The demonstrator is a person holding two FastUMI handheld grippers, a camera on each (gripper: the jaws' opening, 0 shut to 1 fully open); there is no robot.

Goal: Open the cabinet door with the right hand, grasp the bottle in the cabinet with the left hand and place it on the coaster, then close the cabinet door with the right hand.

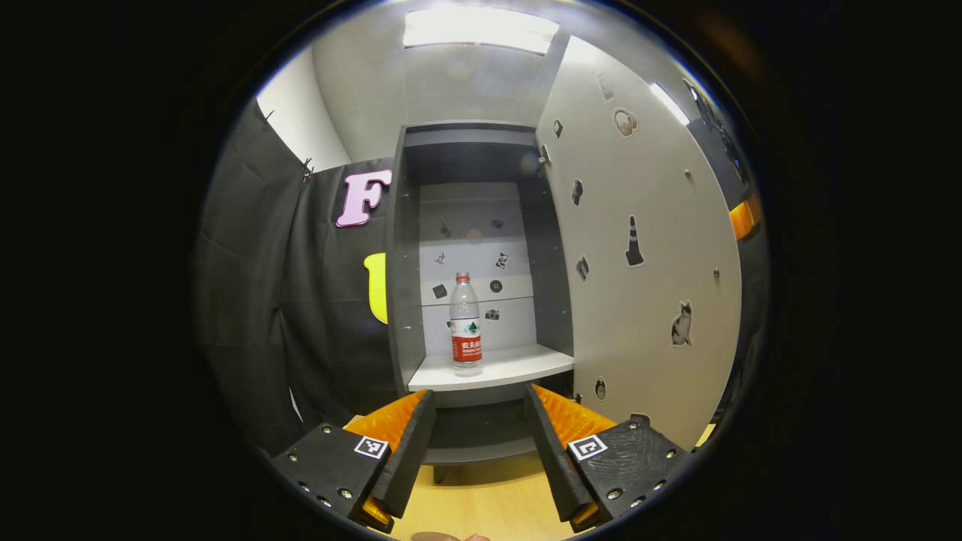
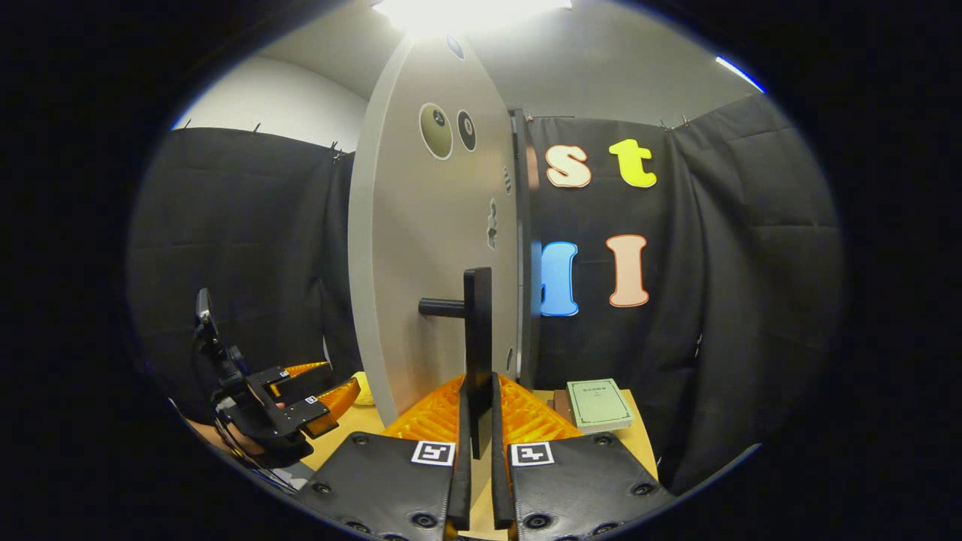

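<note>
A clear water bottle (image 1: 466, 324) with a red cap and red label stands upright on the pale shelf (image 1: 518, 364) inside the grey cabinet (image 1: 406, 300). The cabinet door (image 1: 639, 255) is swung open to the right. My left gripper (image 1: 479, 402) is open, some way in front of the shelf and aimed at the bottle. In the right gripper view my right gripper (image 2: 478, 391) is shut on the door's black vertical handle (image 2: 476, 330), holding the door (image 2: 428, 248) open. The left gripper (image 2: 319, 387) also shows at lower left there, held by a hand.
The cabinet stands on a wooden tabletop (image 1: 488, 500). A green booklet (image 2: 599, 403) lies on a brown object on the table to the right of the door. A yellow object (image 2: 363, 388) sits on the table beside the door's lower edge. Black cloth walls surround the booth.
</note>
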